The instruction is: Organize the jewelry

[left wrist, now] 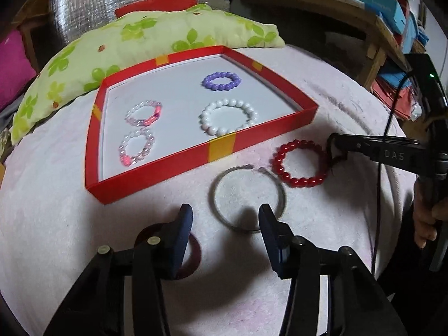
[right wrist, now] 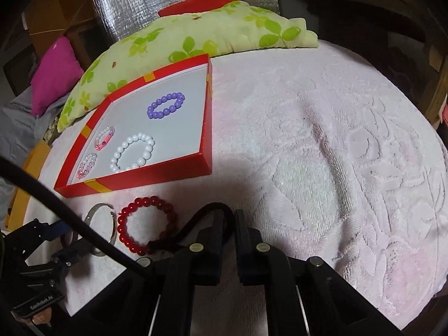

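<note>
A red box point(left wrist: 179, 165) lies on the pink blanket point(right wrist: 322, 140), its far edge against a green flowered pillow point(left wrist: 84, 64), and holds four bead bracelets: purple point(left wrist: 221, 81), white point(left wrist: 229, 117) and two pinkish clear ones. Just outside the box's near edge lie a thin metal bangle point(left wrist: 247, 198) and, touching it, a red bead bracelet point(left wrist: 301, 163). The left hand-held gripper point(left wrist: 225, 221) hovers half open over the bangle's near rim, one finger at that rim, nothing pinched; a dark red ring point(left wrist: 193, 254) lies under its other finger. The right hand-held gripper point(right wrist: 230, 218) is closed down narrow on the dark cord point(right wrist: 196, 224) at the red bracelet's side.
</note>
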`<state>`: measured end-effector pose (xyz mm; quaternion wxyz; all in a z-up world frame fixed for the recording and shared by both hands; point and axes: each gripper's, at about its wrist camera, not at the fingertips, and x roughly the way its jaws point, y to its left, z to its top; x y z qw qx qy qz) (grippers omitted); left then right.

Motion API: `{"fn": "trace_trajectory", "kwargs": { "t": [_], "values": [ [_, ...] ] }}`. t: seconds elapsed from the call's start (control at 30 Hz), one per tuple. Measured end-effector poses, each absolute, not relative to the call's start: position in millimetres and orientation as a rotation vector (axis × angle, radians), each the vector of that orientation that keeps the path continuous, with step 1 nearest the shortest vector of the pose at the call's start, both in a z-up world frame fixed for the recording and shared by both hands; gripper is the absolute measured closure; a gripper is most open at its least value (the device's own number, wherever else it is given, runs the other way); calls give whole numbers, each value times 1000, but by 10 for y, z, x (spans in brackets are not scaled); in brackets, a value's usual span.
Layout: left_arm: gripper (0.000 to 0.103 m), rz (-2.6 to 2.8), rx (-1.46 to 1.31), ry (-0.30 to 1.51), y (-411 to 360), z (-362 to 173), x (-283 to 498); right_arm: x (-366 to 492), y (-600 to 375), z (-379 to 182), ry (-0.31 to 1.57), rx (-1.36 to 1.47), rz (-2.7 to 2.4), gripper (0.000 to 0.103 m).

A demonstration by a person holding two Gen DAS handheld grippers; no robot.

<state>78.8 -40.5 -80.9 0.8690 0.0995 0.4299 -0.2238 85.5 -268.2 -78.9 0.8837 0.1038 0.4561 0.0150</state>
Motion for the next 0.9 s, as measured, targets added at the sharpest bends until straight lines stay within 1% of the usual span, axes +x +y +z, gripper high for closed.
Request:
{"fn": "trace_trajectory", "kwargs": {
  "t": [0.03,0.07,0.1,0.13,0.27,0.37,0.6,0.63,0.67,0.7,0.77,0.83,0.87,0.9],
  "values": [
    [51,-481,218,890,-430,-791,768,857,-2669,-801,951,218,29,95],
    [45,-483,225,884,-441,-784,758,866,-2666,-812,954,220,27,95],
    [37,-485,231,877,-450,-771,743,873,-2662,-817,954,219,24,95],
    [35,-489,233,868,-459,-752,726,874,-2654,-821,953,216,22,95],
    [34,-534,213,840,-473,-661,671,878,-2616,-828,944,196,7,95],
    [23,-543,203,828,-468,-628,639,888,-2607,-834,939,192,-2,95],
    [23,-494,218,860,-505,-755,689,910,-2558,-831,938,185,-37,95],
    [24,-495,216,864,-501,-778,693,913,-2569,-823,939,201,-39,95],
    [35,-498,223,866,-504,-798,689,912,-2586,-815,940,220,-38,95],
    [55,-504,241,872,-516,-826,677,906,-2601,-799,938,238,-39,95],
    [59,-508,273,874,-541,-870,643,890,-2594,-758,932,233,-44,95],
    [82,-511,325,850,-580,-879,591,868,-2556,-701,925,209,-51,95],
    [98,-517,340,849,-592,-884,580,858,-2537,-662,921,204,-51,95],
    [97,-518,335,852,-587,-882,582,847,-2523,-624,916,203,-51,95]
  ]
}}
